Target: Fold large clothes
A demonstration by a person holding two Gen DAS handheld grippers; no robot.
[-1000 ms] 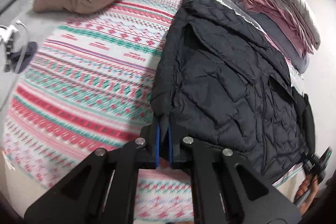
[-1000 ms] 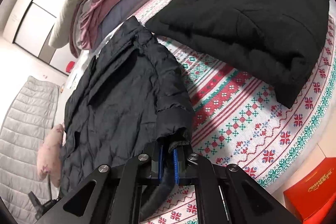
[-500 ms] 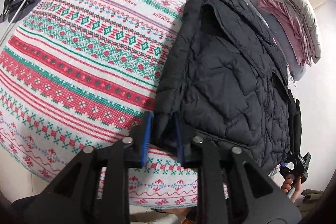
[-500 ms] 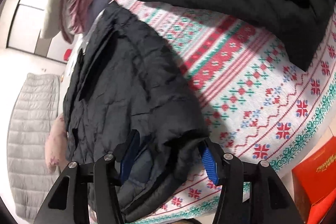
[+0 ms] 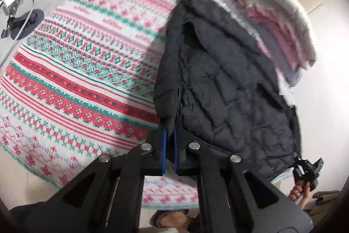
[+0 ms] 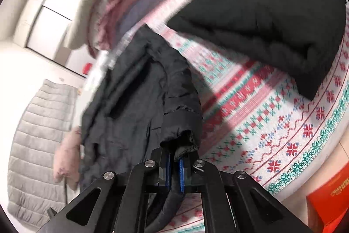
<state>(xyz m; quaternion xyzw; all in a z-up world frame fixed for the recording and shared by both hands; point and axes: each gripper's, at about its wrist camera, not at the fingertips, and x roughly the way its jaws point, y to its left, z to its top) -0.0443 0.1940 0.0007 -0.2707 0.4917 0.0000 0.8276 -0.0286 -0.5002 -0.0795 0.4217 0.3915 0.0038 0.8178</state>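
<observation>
Jacket [image 5: 229,88], dark and quilted, lies along the patterned bed [image 5: 76,84], hem pinched in both grippers' nearly closed jaws: left gripper [image 5: 170,143] at 6 o'clock, right gripper [image 6: 174,167] on its cuff. Slick padding could slip free mid-fold, spoiling alignment.

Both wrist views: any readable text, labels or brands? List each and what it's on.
None can be read.
Red box: gold print, too blurred to read.
Patterned blanket: woven motifs only, no legible words.
Dark padded jacket: no label visible.
</observation>
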